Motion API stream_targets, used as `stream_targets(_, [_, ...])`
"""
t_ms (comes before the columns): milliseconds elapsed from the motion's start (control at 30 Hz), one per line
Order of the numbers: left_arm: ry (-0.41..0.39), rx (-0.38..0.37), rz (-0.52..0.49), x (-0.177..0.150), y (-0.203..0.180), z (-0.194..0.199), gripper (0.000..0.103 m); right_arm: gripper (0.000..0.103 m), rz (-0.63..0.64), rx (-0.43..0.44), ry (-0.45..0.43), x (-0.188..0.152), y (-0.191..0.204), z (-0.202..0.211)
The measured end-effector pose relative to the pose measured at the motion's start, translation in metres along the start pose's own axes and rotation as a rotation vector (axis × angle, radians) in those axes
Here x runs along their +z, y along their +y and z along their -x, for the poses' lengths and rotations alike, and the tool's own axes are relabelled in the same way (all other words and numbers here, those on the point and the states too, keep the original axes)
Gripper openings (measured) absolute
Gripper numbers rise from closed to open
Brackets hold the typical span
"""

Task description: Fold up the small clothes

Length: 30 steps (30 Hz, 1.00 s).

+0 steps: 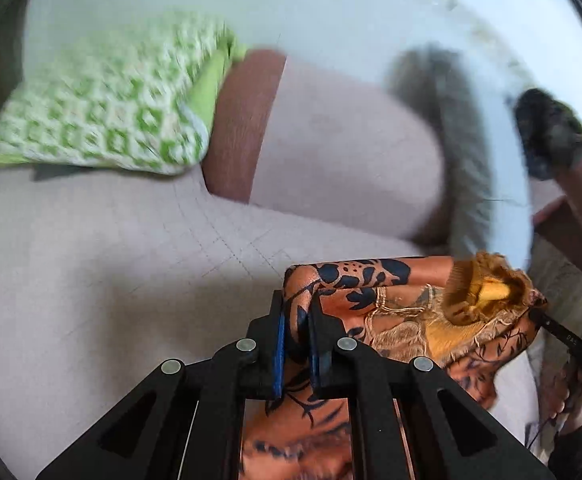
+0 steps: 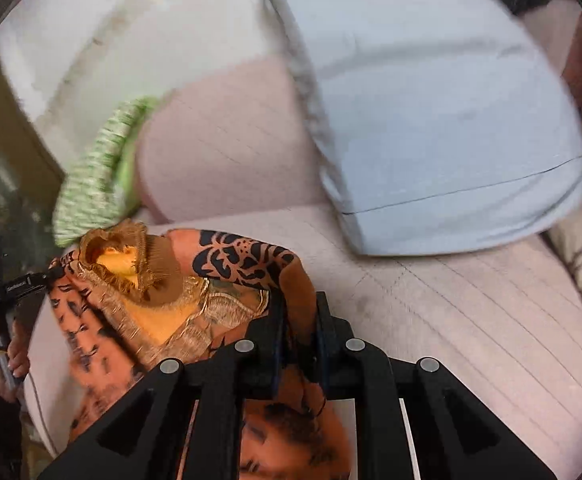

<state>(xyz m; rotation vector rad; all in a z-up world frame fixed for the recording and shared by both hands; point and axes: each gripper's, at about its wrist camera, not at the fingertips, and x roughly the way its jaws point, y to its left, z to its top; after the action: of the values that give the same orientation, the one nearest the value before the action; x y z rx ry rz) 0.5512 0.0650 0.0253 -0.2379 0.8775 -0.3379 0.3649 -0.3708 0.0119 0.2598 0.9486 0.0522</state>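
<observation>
From the left wrist view, the left claw (image 1: 295, 334) is pinching an edge of the orange garment (image 1: 375, 304), a dark-patterned piece with a fringed yellow neck, hanging near, above the pink sofa seat (image 1: 111, 260). Only a narrow strip sits between the blue pads, so I judge it could slip out if pulled taut. At the right edge the right claw (image 1: 547, 322) bites the garment's other side; whether it grips much cloth is hard to tell. The green-white cushion (image 1: 99, 112) far left is blurred.

From the right wrist view, the right claw (image 2: 299, 332) is pressed together on the same garment (image 2: 227, 272). The cloth bunches between the two holds, so a fold could trap creases. The left claw (image 2: 47, 276) is small at the left edge. The garment's lower part is hidden beneath the claw. The pale blue pillow (image 2: 431, 120) is smeared.
</observation>
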Motion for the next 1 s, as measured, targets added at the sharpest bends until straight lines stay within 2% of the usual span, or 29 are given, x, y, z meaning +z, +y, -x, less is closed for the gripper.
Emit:
stream_targets(100, [-0.071, -0.019, -0.023, -0.049, -0.006, 0.076, 0.008, 0.013, 0.010, 0.042, -0.067, -0.039, 0.015, 0.075])
stream_targets(233, [-0.076, -0.007, -0.001, -0.139, 0.010, 0.149, 0.008, 0.013, -0.035, 0.084, -0.051, -0.120, 0.026, 0.132])
stream_targets(267, [-0.061, 0.001, 0.018, -0.163, 0.016, 0.158, 0.008, 0.013, -0.044, 0.082, -0.037, -0.132, 0.034, 0.132])
stream_targets(333, [-0.010, 0.005, 0.087, -0.201, 0.029, 0.167, 0.008, 0.013, -0.105, 0.077, 0.012, -0.179, 0.032, 0.136])
stream_targets(467, [0.089, 0.068, 0.205, -0.265, 0.059, 0.147, 0.008, 0.013, -0.173, 0.020, 0.120, -0.242, 0.035, 0.112])
stream_targets(500, [0.144, 0.093, 0.250, -0.273, 0.067, 0.140, 0.008, 0.013, -0.173, 0.007, 0.137, -0.252, 0.030, 0.110])
stream_targets(567, [0.149, 0.052, 0.297, -0.276, 0.073, 0.144, 0.008, 0.013, -0.171, -0.042, 0.158, -0.259, 0.031, 0.109])
stream_targets(667, [0.139, 0.057, 0.266, -0.282, 0.071, 0.156, 0.009, 0.014, -0.118, -0.106, 0.148, -0.257, 0.044, 0.113])
stream_targets(733, [0.160, 0.083, 0.257, -0.286, 0.067, 0.155, 0.011, 0.015, -0.113, -0.132, 0.158, -0.261, 0.048, 0.117])
stream_targets(767, [0.184, 0.100, 0.260, -0.286, 0.063, 0.148, 0.014, 0.016, -0.116, -0.138, 0.168, -0.262, 0.048, 0.117])
stream_targets(800, [0.234, 0.110, 0.274, -0.291, 0.067, 0.141, 0.014, 0.023, -0.117, -0.144, 0.200, -0.266, 0.048, 0.112])
stream_targets(867, [0.292, 0.111, 0.301, -0.292, 0.066, 0.133, 0.015, 0.025, -0.118, -0.153, 0.256, -0.277, 0.050, 0.105])
stream_targets(933, [0.278, 0.084, 0.311, -0.289, 0.066, 0.141, 0.019, 0.027, -0.112, -0.122, 0.218, -0.277, 0.053, 0.113])
stream_targets(1000, [0.231, 0.047, 0.307, -0.288, 0.063, 0.161, 0.029, 0.041, -0.107, -0.077, 0.150, -0.277, 0.058, 0.134])
